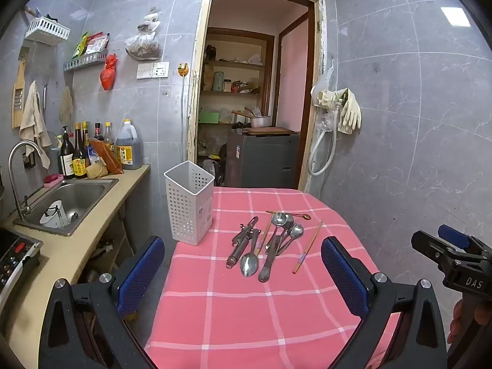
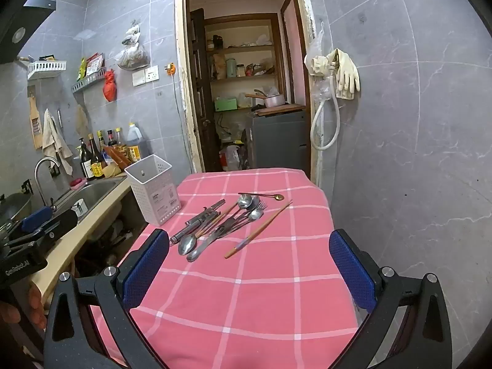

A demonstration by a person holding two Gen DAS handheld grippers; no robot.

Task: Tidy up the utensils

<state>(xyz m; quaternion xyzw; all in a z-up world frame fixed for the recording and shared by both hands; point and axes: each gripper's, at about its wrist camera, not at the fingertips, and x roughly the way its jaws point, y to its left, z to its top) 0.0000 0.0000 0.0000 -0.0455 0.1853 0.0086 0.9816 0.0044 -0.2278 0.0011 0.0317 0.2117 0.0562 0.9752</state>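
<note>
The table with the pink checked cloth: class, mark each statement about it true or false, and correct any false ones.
1. The white perforated holder stands upright on the table's left corner. True.
2. The utensil pile is already inside the holder. False: it lies on the cloth.
3. Both the left gripper and right gripper are open and empty. True.
4. One chopstick lies left of the pile. False: it lies on the right.

Bottles stand by the sink. Gloves hang on the wall beside an open door.
</note>
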